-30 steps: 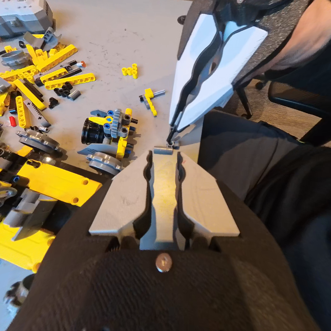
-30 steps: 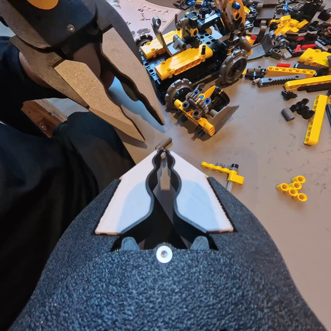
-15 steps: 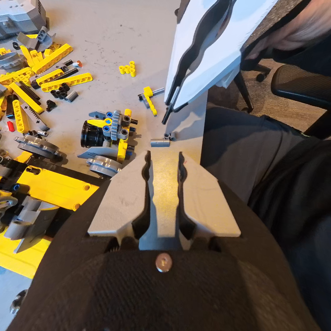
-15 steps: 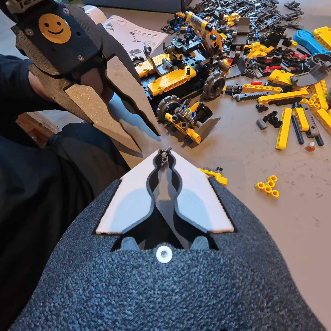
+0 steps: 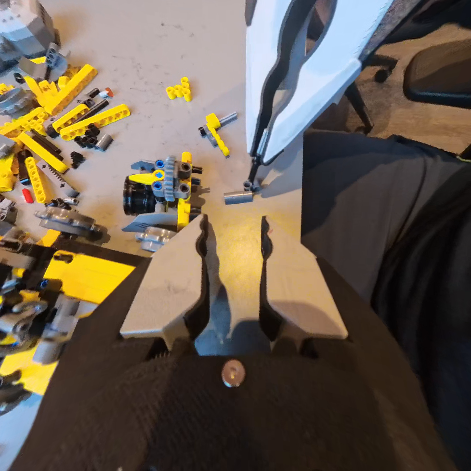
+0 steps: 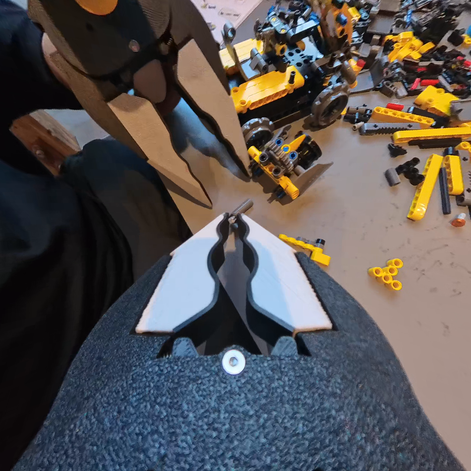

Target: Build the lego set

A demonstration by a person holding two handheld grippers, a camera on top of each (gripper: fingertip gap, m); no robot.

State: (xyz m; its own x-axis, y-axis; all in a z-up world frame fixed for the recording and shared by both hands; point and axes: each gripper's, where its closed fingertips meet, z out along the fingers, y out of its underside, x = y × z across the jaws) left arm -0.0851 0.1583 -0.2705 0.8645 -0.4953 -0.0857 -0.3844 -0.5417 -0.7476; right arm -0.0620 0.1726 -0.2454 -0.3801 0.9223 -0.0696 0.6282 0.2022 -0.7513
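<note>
My left gripper is open and empty, low over the grey table. Just beyond its tips lies a short grey tube piece joined to a small dark connector. My right gripper comes down from above, shut on a thin black axle whose lower end meets the dark connector. In the right wrist view my right gripper is shut, with the grey tube just past its tips. The open left gripper stands at upper left.
A small yellow, grey and black gear assembly sits left of the tube and shows beside one left finger. A large yellow-black model and several loose yellow beams lie beyond. The table edge and a person's dark trousers are at the right. Across from one pair of fingers to the other is roughly 4 centimeters.
My right gripper lifted away with the axle, then came back down onto the dark connector. My left gripper opened wider and drew back from the grey tube.
</note>
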